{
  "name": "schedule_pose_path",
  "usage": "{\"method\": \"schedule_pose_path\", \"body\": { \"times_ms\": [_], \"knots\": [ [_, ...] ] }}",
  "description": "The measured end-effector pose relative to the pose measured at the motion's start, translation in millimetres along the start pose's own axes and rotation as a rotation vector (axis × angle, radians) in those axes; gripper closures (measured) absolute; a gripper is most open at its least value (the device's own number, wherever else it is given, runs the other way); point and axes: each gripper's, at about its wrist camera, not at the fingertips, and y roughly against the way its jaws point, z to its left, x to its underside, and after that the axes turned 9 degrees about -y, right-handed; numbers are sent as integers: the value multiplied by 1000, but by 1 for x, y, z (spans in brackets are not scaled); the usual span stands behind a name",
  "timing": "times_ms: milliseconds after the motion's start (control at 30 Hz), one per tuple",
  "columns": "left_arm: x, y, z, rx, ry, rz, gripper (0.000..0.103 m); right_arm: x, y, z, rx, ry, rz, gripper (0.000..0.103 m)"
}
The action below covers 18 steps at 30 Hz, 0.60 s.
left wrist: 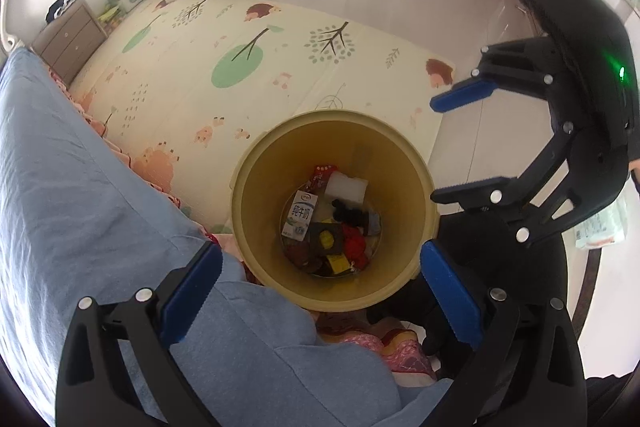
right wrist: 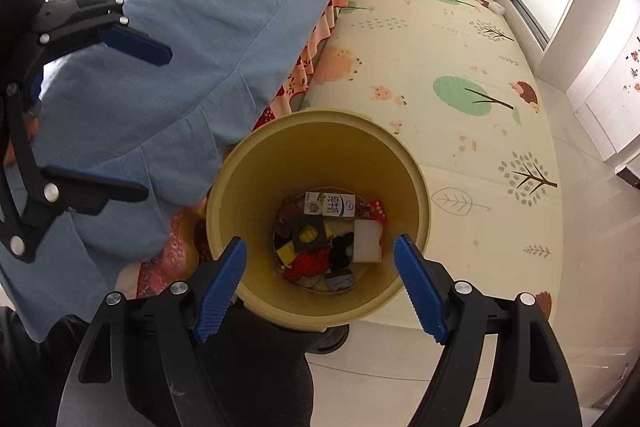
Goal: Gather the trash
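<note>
My yellow bin (left wrist: 400, 279) stands on the floor by the bed (left wrist: 60, 187), holding a milk carton (left wrist: 299, 214), white foam block (left wrist: 347, 188) and red wrappers (left wrist: 354, 245). My left hand-held gripper (left wrist: 320, 291) and right hand-held gripper (right wrist: 320, 287) hover above it, both spread and holding nothing.

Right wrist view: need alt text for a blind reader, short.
Looking straight down into a yellow trash bin holding a milk carton, a white foam block and wrappers, framed by the open, empty right gripper. The bin stands beside a blue-covered bed on a patterned play mat; the left gripper, also open, shows at far left.
</note>
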Motion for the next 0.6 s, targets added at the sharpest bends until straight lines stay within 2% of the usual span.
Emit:
{"method": "schedule_pose_path", "body": {
  "times_ms": [600],
  "knots": [
    [1,3,4,7,24,-23,4,-4,6,7,-12,14,-8,30]
  ]
}}
